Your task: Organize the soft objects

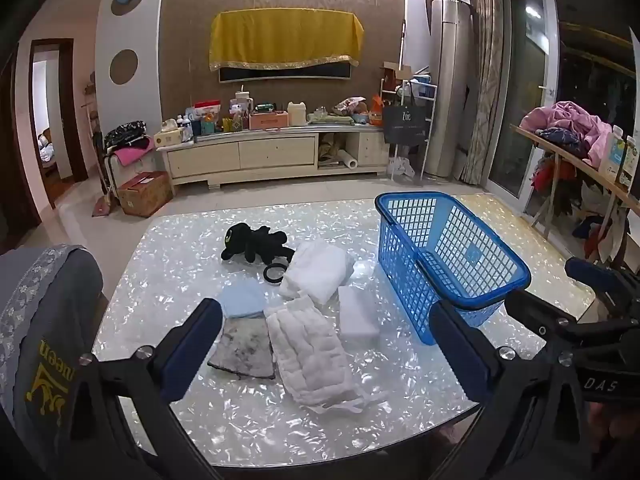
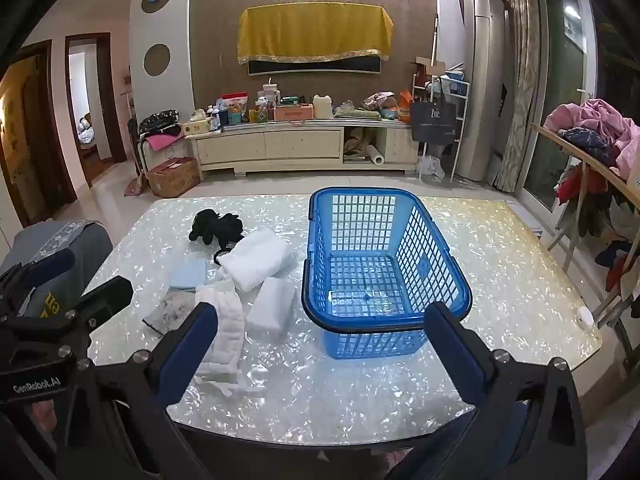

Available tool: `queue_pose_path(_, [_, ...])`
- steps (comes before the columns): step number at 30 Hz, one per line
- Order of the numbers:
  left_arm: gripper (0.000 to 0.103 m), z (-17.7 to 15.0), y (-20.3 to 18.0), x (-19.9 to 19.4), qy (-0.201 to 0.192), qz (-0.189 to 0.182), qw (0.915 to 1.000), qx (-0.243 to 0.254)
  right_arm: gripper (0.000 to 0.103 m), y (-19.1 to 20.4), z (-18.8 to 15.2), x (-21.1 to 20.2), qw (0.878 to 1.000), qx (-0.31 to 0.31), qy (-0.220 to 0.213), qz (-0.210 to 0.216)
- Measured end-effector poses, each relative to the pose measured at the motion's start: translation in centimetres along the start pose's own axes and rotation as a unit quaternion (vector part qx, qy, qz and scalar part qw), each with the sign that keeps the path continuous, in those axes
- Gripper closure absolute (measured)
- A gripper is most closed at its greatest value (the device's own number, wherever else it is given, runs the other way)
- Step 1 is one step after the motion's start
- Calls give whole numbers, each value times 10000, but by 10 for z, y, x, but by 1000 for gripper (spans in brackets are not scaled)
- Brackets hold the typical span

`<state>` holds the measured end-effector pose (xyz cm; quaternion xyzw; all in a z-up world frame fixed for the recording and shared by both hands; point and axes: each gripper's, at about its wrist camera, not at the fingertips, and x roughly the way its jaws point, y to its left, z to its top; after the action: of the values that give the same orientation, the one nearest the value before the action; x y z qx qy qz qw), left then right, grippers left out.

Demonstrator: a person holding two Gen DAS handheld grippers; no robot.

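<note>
An empty blue basket stands on the right of the shiny table. Left of it lie a black plush toy, a folded white towel, a light blue cloth, a grey stained cloth, a white quilted cloth and a white sponge block. My left gripper hovers open above the cloths. My right gripper hovers open before the basket. Neither holds anything.
A chair with a grey cover stands at the table's left edge. A small black ring lies by the plush toy. To the right is a wooden bench with piled clothes. A cluttered TV cabinet lines the far wall.
</note>
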<state>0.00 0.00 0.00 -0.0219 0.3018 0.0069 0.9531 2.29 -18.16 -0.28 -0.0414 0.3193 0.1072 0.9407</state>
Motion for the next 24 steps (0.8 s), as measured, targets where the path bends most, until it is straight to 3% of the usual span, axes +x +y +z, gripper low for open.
queue_pose_path(24, [0, 3, -2, -4, -83, -84, 9999, 0, 0, -1, 0, -5, 9999, -11, -102, -20])
